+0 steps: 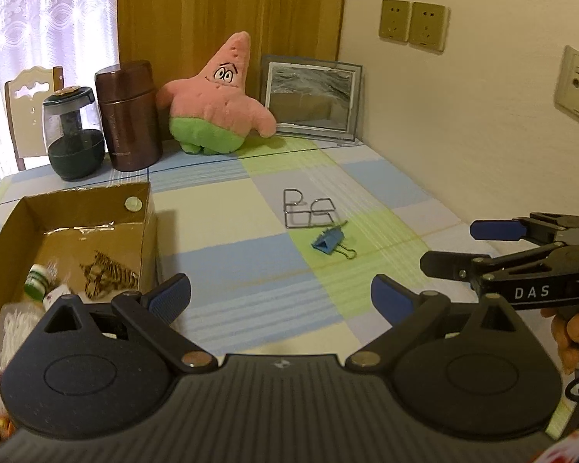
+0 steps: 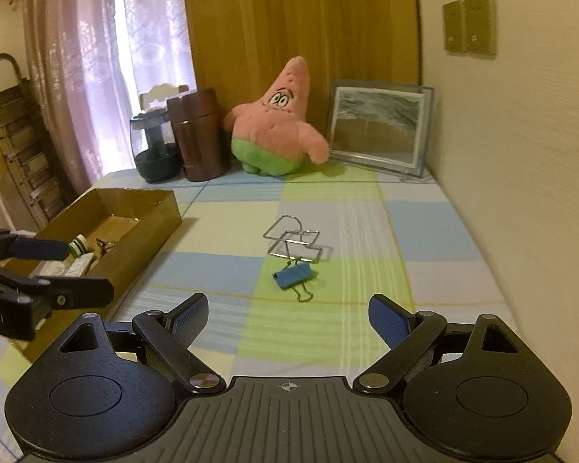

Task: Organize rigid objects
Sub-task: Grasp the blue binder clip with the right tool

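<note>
The right gripper [image 2: 287,324] is wide open and holds nothing, and so is the left gripper [image 1: 281,301]. Just ahead on the checked tablecloth [image 2: 220,270], a blue binder clip [image 2: 292,274] touches a wire puzzle [image 2: 295,245]. The clip looks light and hard; pinch its blue body

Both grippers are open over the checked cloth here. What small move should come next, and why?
Probably ease the right gripper forward and down over the blue binder clip. It lies loose on the checked tablecloth straight ahead of those open jaws, next to the bent wire puzzle, while the open cardboard box already holds other items.
</note>
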The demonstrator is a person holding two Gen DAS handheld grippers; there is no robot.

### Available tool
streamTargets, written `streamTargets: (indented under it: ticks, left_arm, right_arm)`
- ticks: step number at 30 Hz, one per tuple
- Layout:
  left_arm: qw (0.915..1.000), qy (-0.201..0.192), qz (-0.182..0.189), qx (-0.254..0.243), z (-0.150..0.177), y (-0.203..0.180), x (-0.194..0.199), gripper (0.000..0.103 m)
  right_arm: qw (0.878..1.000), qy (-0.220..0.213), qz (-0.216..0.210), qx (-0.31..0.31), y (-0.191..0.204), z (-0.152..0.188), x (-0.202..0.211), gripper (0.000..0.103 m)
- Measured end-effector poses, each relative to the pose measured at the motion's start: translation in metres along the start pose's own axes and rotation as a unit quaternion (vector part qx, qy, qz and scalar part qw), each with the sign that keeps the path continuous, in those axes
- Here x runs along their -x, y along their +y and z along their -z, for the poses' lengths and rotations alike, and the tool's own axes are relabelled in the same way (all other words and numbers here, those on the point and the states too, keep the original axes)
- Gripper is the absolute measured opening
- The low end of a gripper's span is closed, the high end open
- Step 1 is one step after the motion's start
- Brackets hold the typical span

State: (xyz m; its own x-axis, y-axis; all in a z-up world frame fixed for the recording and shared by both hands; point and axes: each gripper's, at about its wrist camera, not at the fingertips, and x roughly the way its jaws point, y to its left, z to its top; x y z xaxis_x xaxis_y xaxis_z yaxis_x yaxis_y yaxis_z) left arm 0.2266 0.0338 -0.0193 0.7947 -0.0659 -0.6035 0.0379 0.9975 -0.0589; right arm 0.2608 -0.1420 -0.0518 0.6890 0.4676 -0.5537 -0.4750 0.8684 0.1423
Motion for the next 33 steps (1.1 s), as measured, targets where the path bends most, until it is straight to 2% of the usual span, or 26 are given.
streamTargets:
  ticks: [7,13,18,26,28,32,33]
  left_arm:
    - [0.9997,0.005,0.006,-0.023,-0.014,0.011,-0.04,0.098]
    - [0.9993,0.014,0.012,-0.031,-0.023,0.019,-0.07,0.098]
    - [0.9991,0.018,0.014,-0.036,-0.029,0.021,-0.092,0.098]
    - [0.9989,0.024,0.015,-0.038,-0.033,0.027,-0.114,0.098]
    - [0.9989,0.024,0.015,-0.037,-0.034,0.029,-0.117,0.098]
    - [0.9986,0.027,0.016,-0.042,-0.034,0.03,-0.123,0.098]
    - [0.9986,0.029,0.016,-0.042,-0.034,0.03,-0.124,0.098]
  right_arm:
    - [1.0,0.01,-0.027,0.008,-0.016,-0.005,-0.047,0.087]
    - [0.998,0.025,-0.032,0.049,-0.016,-0.001,-0.085,0.087]
    - [0.997,0.028,-0.038,0.055,-0.021,-0.001,-0.116,0.087]
    - [0.996,0.042,-0.061,0.054,-0.027,-0.002,-0.153,0.068]
    - [0.996,0.041,-0.061,0.059,-0.028,-0.003,-0.158,0.061]
    - [0.995,0.036,-0.058,0.07,-0.027,-0.003,-0.165,0.055]
    - [0.995,0.035,-0.056,0.073,-0.027,-0.003,-0.165,0.05]
